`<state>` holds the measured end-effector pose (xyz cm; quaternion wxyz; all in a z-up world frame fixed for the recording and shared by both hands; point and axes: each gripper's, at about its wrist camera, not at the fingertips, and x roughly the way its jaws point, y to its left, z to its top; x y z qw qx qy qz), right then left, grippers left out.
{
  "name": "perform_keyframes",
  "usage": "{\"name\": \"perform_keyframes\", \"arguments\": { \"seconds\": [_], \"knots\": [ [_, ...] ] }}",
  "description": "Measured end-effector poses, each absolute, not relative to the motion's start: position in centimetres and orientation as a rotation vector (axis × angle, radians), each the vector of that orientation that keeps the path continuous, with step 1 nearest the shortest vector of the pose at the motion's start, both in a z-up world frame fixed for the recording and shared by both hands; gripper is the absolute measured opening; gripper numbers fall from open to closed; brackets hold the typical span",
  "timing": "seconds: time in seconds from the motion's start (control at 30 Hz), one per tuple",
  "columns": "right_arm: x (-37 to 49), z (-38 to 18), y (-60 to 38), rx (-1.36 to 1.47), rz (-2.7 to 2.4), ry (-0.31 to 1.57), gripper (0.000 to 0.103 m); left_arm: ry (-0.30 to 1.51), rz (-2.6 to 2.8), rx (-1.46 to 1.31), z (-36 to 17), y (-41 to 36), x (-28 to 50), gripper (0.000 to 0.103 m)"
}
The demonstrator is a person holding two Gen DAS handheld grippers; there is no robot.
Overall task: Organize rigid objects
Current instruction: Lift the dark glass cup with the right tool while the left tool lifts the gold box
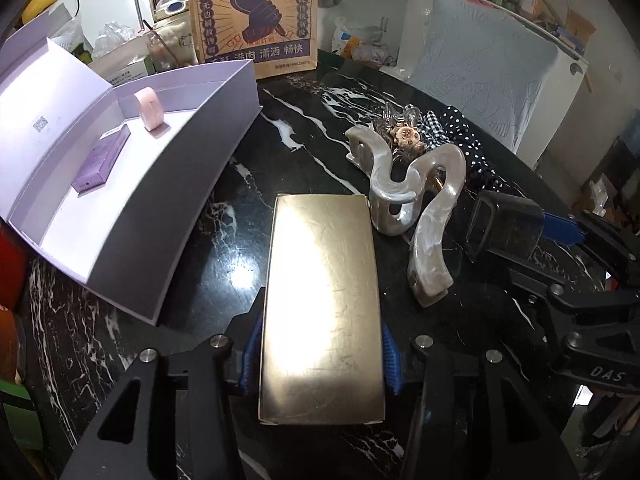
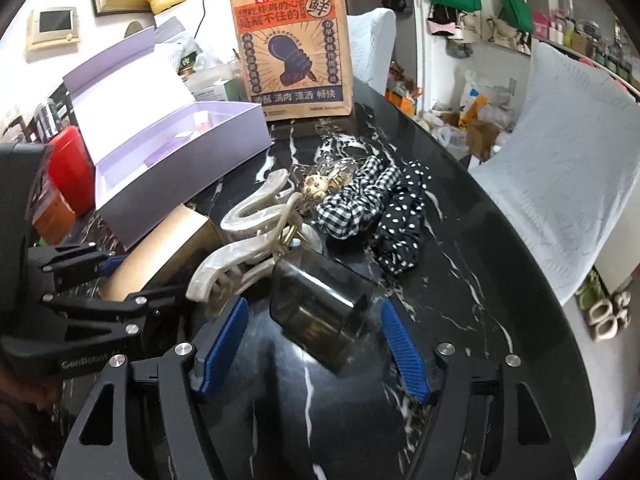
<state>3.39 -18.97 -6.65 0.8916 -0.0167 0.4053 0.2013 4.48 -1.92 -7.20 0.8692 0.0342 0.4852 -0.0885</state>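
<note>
Left wrist — tongs (image 1: 322, 354) downward, clamping box (image 1: 322, 304)

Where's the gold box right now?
In the left wrist view the gold box lies on the black marble table, clamped in the left hand-held gripper, between the open lilac box and the pearly hair claw.

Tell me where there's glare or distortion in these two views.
Left wrist view: strong glare washes out the top of the gold box held in the left gripper; fisheye bends the lavender box edges. Right wrist view: table rim curves, corners go black, the smoky clear box shows soft reflections.
</note>
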Motion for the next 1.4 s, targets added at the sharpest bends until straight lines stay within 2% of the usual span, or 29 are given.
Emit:
{"name": "perform_keyframes", "arguments": {
  "seconds": [0.27,0.37,0.6,0.77,1.4],
  "knots": [
    [4.9,-7.5,-18.6,-0.007,0.417,0.878,0.069,1.003,-0.187,0.069,-7.2,-2.0,5.1,0.048],
    [5.0,-7.5,-18.5,-0.017,0.408,0.872,0.053,1.001,-0.184,0.067,-7.3,-2.0,5.3,0.048],
    [4.7,-7.2,-18.4,-0.033,0.421,0.876,0.052,0.998,-0.182,0.068,-7.3,-2.1,5.3,0.048],
    [4.0,-6.8,-18.7,-0.032,0.42,0.875,0.052,1.013,-0.185,0.068,-7.2,-1.9,5.2,0.044],
    [1.3,-4.8,-17.3,-0.06,0.505,0.838,0.052,0.983,-0.125,0.028,-4.8,0.2,2.1,0.044]
  ]
}}
